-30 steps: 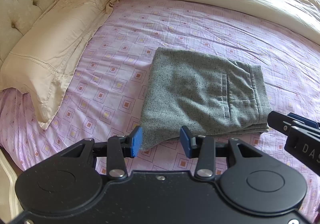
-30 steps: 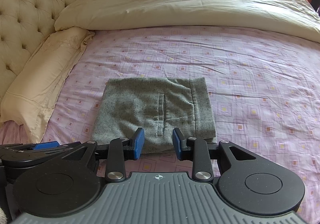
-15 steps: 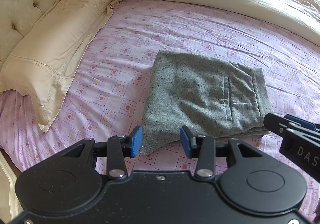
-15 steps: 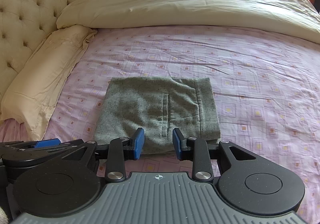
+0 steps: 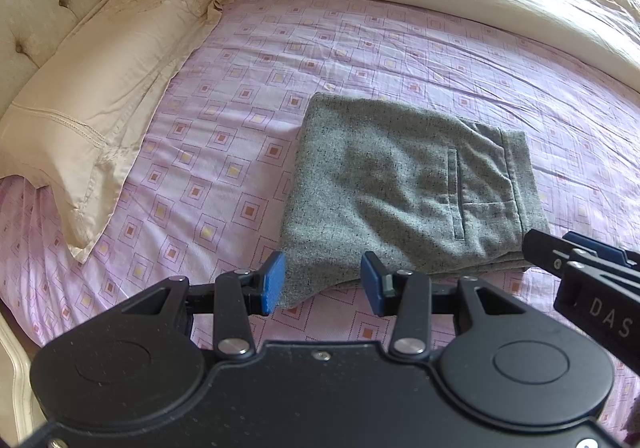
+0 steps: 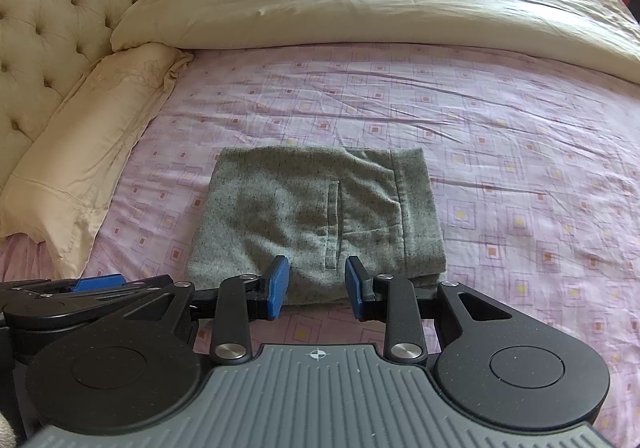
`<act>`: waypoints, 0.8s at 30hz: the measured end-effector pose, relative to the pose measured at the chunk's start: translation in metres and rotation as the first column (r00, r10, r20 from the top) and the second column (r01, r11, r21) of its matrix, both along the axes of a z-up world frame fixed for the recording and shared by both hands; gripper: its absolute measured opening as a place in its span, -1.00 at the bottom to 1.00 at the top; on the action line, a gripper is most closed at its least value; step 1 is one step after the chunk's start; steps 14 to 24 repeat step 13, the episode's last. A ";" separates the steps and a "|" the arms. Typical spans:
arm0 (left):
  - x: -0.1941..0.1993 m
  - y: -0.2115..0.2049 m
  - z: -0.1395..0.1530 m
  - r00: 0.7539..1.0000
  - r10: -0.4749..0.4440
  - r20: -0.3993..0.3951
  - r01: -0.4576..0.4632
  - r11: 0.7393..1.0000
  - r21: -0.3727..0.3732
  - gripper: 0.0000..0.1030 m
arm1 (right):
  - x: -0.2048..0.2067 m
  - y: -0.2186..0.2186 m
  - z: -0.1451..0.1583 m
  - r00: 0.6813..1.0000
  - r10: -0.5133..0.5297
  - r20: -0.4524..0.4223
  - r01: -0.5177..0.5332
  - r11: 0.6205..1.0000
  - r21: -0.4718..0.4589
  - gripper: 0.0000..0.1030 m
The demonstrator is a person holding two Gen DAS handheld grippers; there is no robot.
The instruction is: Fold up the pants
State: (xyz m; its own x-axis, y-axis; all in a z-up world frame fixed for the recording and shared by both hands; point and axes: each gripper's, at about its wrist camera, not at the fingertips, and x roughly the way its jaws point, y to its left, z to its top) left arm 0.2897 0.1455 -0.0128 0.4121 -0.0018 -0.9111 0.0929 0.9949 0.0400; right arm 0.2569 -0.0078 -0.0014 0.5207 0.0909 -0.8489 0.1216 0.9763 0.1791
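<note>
Left hand-held gripper point(image 5: 323, 279) and right hand-held gripper point(image 6: 313, 281) both gape empty at the near edge of the pants point(image 6: 316, 216). Fold looks finished; at most, tidy the edge.

The grey pants point(image 6: 316, 220) lie folded on the pink bed sheet point(image 6: 520, 176). The right gripper point(image 6: 316, 284) hangs above their near edge, fingers point(image 6: 277, 288) apart.

The left hand-held gripper point(image 5: 323, 283) is matte black with blue pads point(image 5: 273, 282), silver pivot screws and two round discs. The right hand-held gripper point(image 6: 316, 285) adds a grey ribbed plate with a crosshair at twelve o'clock.
</note>
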 end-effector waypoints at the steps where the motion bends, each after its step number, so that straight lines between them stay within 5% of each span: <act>1: 0.001 0.000 0.000 1.000 -0.001 -0.001 0.001 1.000 0.000 0.01 | 0.001 0.000 0.000 1.000 -0.001 -0.001 0.001 1.000 0.001 -0.41; 24: 0.006 0.003 -0.007 1.000 -0.015 0.016 0.015 1.000 0.003 0.01 | 0.003 0.003 -0.009 1.000 -0.006 -0.021 0.005 1.000 -0.007 -0.41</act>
